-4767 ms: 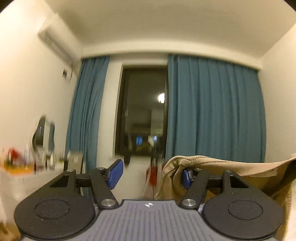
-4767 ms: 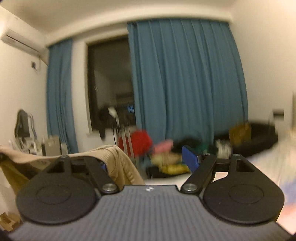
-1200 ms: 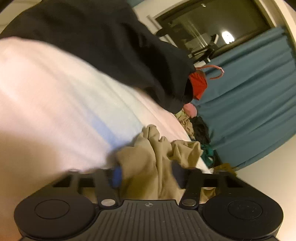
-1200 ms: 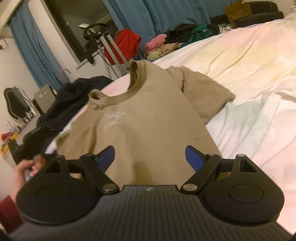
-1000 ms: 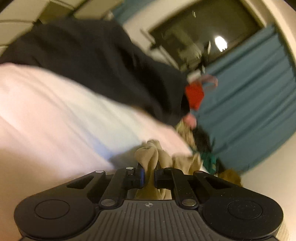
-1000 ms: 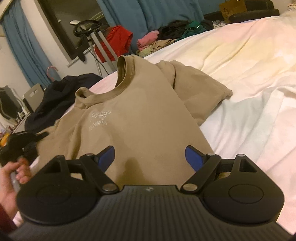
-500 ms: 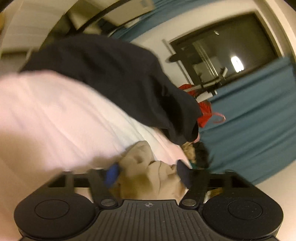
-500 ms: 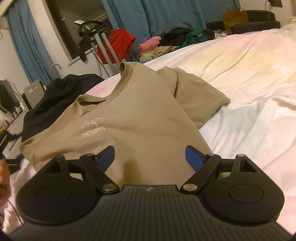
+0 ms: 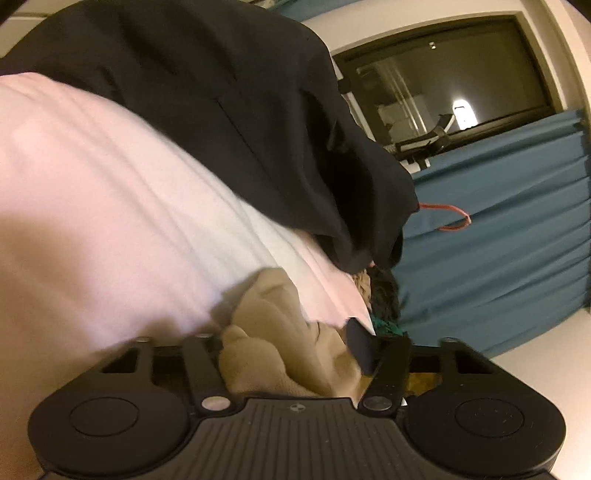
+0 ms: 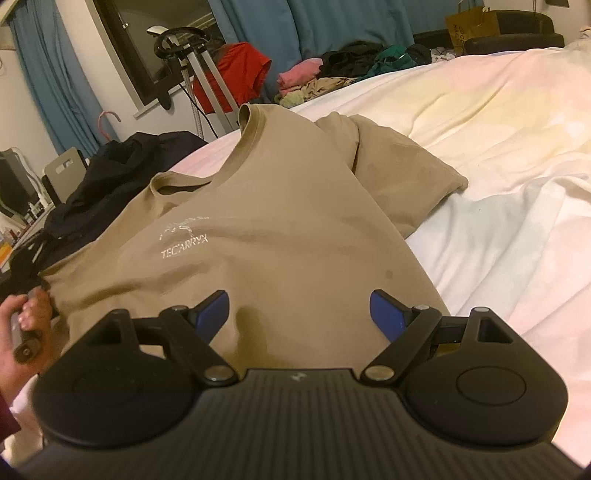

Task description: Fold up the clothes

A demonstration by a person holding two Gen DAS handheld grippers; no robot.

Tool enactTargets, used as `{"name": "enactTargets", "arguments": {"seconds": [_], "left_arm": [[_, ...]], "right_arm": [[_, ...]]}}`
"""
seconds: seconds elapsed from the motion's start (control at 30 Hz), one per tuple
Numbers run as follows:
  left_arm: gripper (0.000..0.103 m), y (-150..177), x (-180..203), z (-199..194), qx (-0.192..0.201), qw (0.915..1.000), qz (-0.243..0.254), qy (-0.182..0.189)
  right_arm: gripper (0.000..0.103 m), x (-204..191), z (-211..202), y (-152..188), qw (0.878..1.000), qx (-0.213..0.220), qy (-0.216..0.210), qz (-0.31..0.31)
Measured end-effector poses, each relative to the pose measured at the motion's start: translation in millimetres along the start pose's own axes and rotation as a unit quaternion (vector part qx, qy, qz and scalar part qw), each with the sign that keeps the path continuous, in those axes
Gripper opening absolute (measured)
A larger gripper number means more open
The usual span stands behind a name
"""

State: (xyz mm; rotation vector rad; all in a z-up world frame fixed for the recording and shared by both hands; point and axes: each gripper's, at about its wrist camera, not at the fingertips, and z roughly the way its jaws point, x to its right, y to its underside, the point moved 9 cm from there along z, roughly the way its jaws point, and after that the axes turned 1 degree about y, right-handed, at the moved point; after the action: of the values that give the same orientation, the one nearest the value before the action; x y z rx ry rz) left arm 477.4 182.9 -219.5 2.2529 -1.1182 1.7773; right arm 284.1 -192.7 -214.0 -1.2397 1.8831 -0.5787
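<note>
Bedroom, warm indoor light. Bed (image 10: 498,122) with pale sheet, pink and yellow tint, wrinkled. Teal curtains (image 10: 332,26) flank a dark window (image 10: 147,40); a lamp reflection (image 9: 461,110) shows in the glass. White walls (image 10: 22,110). Exercise-bike frame (image 10: 195,62) stands by the window, red garment (image 10: 236,74) draped on it. Clothes pile (image 10: 332,77) lies past the bed's far edge. Dark sofa (image 10: 517,29) behind, brown paper bag (image 10: 467,27) on it. Cluttered desk (image 10: 14,221) at far left, chair (image 10: 64,170) beside it.
</note>
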Motion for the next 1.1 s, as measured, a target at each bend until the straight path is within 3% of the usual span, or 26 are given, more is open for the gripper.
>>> {"name": "enactTargets", "arguments": {"seconds": [0.03, 0.1, 0.2, 0.27, 0.37, 0.47, 0.53, 0.6, 0.7, 0.8, 0.9, 0.93, 1.1], "left_arm": [[0.032, 0, 1, 6, -0.007, 0.9999, 0.012, -0.003], [0.009, -2, 5, 6, 0.01, 0.9993, 0.034, -0.013], [0.006, -12, 17, -10, 0.065, 0.9935, 0.085, -0.037], [0.006, -23, 34, -22, 0.109, 0.9812, 0.146, -0.064], [0.007, -33, 37, -29, 0.14, 0.9626, 0.189, -0.135], [0.015, -30, 21, -24, 0.128, 0.9495, 0.206, -0.199], [0.034, -26, 12, -23, 0.112, 0.9422, 0.222, -0.224], [0.061, -20, 7, -27, 0.1, 0.9376, 0.233, -0.238], [0.079, -8, 17, -49, 0.085, 0.9296, 0.265, -0.242], [0.082, 5, 37, -79, 0.084, 0.9136, 0.307, -0.253], [0.083, 17, 74, -95, 0.078, 0.9128, 0.319, -0.242], [0.084, 28, 85, -106, 0.074, 0.9089, 0.334, -0.238], [0.09, 85, 141, -164, 0.056, 0.8809, 0.418, -0.216]], "right_arm": [[0.085, 0, 1, 1, 1.0, 0.001, 0.002, -0.002], [0.084, 2, 1, 1, 1.0, 0.003, 0.007, -0.005], [0.085, 4, 1, 0, 1.0, 0.006, 0.011, -0.002], [0.085, 3, 0, 0, 1.0, 0.01, 0.013, -0.005], [0.085, -1, -1, -1, 0.999, 0.019, 0.021, -0.02], [0.085, -2, -2, -2, 0.999, 0.026, 0.025, -0.027], [0.085, -1, -4, -4, 0.999, 0.032, 0.028, -0.029], [0.085, -2, -9, -9, 0.998, 0.045, 0.03, -0.034], [0.085, -5, -18, -16, 0.996, 0.068, 0.033, -0.047], [0.085, -8, -26, -23, 0.994, 0.088, 0.031, -0.059], [0.085, -13, -34, -27, 0.991, 0.104, 0.025, -0.075], [0.085, -15, -38, -28, 0.99, 0.11, 0.023, -0.084], [0.085, -26, -61, -34, 0.983, 0.136, 0.01, -0.121]]}}
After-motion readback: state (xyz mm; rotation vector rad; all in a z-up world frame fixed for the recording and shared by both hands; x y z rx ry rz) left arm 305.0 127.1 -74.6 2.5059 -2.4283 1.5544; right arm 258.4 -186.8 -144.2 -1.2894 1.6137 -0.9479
